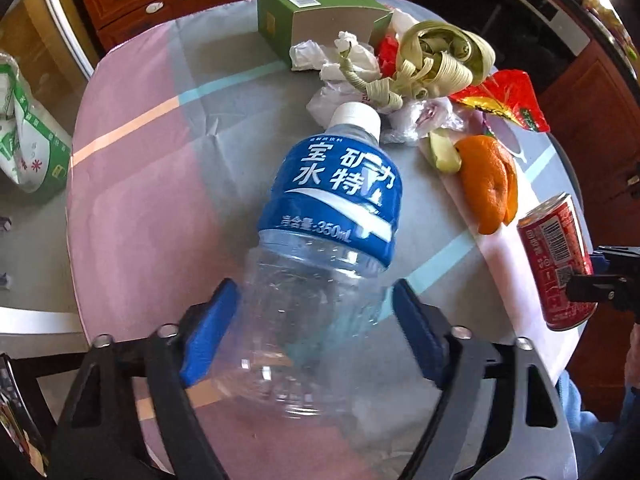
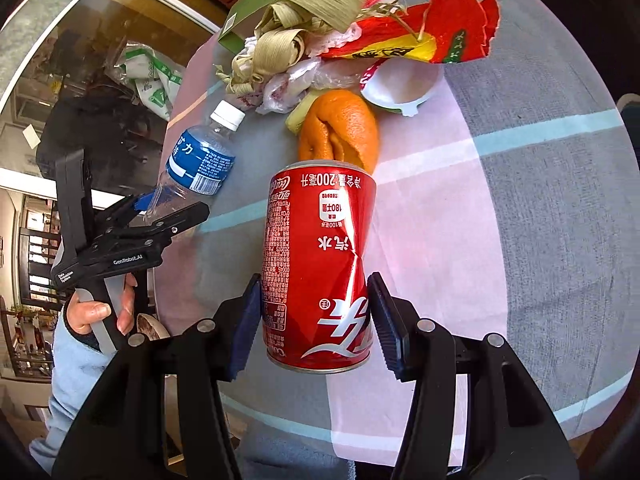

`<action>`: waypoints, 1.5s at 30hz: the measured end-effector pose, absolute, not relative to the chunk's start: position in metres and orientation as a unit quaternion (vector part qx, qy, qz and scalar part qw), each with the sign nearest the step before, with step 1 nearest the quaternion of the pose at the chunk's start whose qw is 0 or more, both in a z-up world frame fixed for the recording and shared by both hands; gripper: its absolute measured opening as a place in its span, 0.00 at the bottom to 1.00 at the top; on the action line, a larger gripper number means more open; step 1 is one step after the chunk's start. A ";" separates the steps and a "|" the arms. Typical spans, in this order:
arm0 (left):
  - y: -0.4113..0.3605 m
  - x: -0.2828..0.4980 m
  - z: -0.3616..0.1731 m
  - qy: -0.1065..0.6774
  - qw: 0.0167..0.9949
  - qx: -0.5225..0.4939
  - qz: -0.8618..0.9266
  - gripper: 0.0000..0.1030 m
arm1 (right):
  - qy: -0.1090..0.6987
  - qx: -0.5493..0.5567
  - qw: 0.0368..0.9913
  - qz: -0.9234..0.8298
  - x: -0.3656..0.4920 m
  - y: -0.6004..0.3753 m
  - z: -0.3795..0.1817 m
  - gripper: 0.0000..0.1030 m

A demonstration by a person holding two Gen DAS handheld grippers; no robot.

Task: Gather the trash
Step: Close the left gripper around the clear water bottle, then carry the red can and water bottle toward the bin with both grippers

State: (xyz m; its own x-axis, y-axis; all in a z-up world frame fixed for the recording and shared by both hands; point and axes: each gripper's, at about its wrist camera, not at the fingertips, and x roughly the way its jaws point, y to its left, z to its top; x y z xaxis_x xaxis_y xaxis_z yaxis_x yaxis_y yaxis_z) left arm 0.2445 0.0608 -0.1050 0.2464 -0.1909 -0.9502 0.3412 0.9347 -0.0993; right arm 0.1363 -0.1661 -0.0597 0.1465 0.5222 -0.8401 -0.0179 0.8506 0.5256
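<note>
Left wrist view: at the bottom of the frame the left gripper (image 1: 316, 320) has its blue pads on either side of the clear lower body of the bottle (image 1: 332, 208). The pads stand wide and sit right at the plastic; the left pad seems to touch it, but whether both press it I cannot tell, since the bottle's base is blurred. The bottle lies slanted up the middle of the frame, white cap toward the pile. At the right edge the can (image 1: 556, 260) shows with dark gripper parts at its side.

Right wrist view: low in the centre the right gripper (image 2: 314, 320) is clamped on the can (image 2: 320, 264), jaws about half open, both pads flat against its dented red wall. The can looks lifted clear of the table (image 2: 540, 220). At the left of the frame a hand (image 2: 100, 316) works the other tool at the bottle (image 2: 200, 164).

Beyond the can, in the middle of the frame, lies the peel (image 2: 340, 132). Farther up sit the white cup (image 2: 400, 88), the red wrapper (image 2: 440, 32), crumpled plastic and dried leaves (image 2: 280, 40), with the green box (image 2: 256, 4) at the top left.

The step in hand seems to be picking up two pieces at once: the can is secured, the bottle is being taken. Next, I judge, the left jaws need a firm squeeze on the thin, yielding bottle before a lift, then both go to a bin, which no view shows. The pile remains.
</note>
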 end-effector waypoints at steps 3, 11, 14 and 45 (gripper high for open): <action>0.060 0.237 -0.102 0.580 0.798 0.066 -0.147 0.67 | 0.625 0.210 0.728 0.185 0.136 -0.170 -0.062 0.49; 0.057 0.197 -0.079 0.563 0.818 0.026 -0.116 0.64 | 0.609 0.225 0.736 0.194 0.127 -0.195 -0.058 0.49; 0.050 0.183 -0.071 0.559 0.820 0.012 -0.126 0.64 | 0.601 0.232 0.740 0.195 0.123 -0.210 -0.054 0.49; -0.203 0.173 -0.017 0.511 0.815 0.074 -0.264 0.64 | 0.474 0.385 0.789 0.070 0.074 -0.450 -0.043 0.49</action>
State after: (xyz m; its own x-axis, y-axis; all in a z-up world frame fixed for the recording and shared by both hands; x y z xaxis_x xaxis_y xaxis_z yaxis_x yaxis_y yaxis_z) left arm 0.1725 -0.2030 -0.0171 0.3383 -0.3554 -0.8713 0.5060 0.8494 -0.1500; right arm 0.0742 -0.4500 -0.0427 0.5410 0.4751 -0.6940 0.2544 0.6941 0.6735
